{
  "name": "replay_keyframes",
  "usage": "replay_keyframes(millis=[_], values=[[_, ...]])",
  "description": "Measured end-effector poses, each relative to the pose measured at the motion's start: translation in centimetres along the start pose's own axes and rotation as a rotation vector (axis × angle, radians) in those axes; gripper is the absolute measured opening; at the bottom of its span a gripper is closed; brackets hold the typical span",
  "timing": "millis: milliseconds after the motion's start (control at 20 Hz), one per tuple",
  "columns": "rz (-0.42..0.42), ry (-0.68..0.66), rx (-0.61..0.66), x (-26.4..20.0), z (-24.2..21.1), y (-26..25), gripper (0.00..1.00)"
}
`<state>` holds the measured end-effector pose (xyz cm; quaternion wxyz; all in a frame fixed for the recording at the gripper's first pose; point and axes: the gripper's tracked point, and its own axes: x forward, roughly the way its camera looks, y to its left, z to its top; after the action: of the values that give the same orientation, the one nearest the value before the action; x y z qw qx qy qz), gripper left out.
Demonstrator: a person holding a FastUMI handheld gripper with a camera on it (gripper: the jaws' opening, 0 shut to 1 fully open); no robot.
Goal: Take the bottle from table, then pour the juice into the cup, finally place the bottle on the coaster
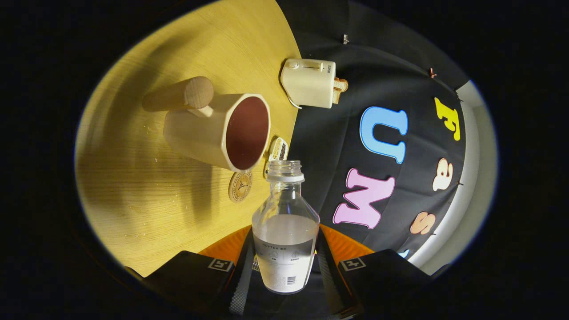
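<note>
Wooden table (146, 209) carries the cream cup (213, 131), then the small coaster (240, 186) beside it. The gripper (284, 266) clamps the open bottle (284, 222), tilted; bring its mouth over the cup's rim before tipping further.

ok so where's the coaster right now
In the gripper view the round wooden coaster lies flat on the wooden table, beyond the jaws, just beside the open mouth of the cream cup and left of the clear bottle's neck.
</note>
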<state>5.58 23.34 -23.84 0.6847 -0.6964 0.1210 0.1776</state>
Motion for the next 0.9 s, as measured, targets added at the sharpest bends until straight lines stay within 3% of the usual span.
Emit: replay_keyframes(millis=[900], values=[[-0.032, -0.038, -0.167, 0.31, 0.29, -0.71, 0.72]])
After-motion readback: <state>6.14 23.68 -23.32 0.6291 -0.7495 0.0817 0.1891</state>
